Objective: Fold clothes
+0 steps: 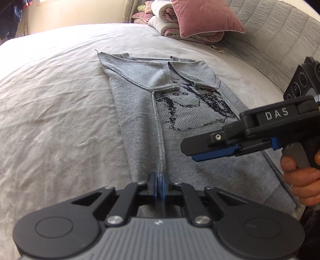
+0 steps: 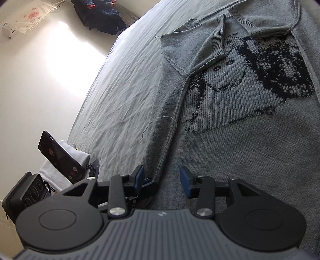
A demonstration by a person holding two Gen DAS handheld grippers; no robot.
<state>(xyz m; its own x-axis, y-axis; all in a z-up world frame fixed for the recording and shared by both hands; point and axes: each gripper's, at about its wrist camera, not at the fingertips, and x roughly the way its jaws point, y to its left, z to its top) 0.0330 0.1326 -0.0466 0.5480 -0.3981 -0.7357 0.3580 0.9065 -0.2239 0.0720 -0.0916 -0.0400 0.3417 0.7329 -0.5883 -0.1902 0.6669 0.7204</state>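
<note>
A bed covered by a creased pale grey sheet (image 1: 60, 96) fills most of both views. A quilted grey headboard (image 1: 270, 40) curves along the far right. At the far end a folded duvet (image 1: 166, 20) is stacked with a dusty-pink pillow (image 1: 206, 18) leaning on it. A cream wall (image 2: 40, 80) with a bright light patch is seen in the right wrist view, with dark garments (image 2: 100, 14) hung high on it. A black phone (image 2: 60, 156) is propped at the bed's near left edge.

A grey knit sweater (image 1: 140, 112) is laid inside out along the middle of the bed, sleeves folded inward over a dark knitted motif (image 1: 196, 106).

The left gripper (image 1: 159, 187) is closed, its blue pads (image 1: 153, 186) pinched on the sweater's raised seam at the near hem. The right gripper (image 2: 162, 180) is held by a hand (image 1: 300, 180) just above the sweater's near right part; its jaws stand apart, nothing gripped between them.
</note>
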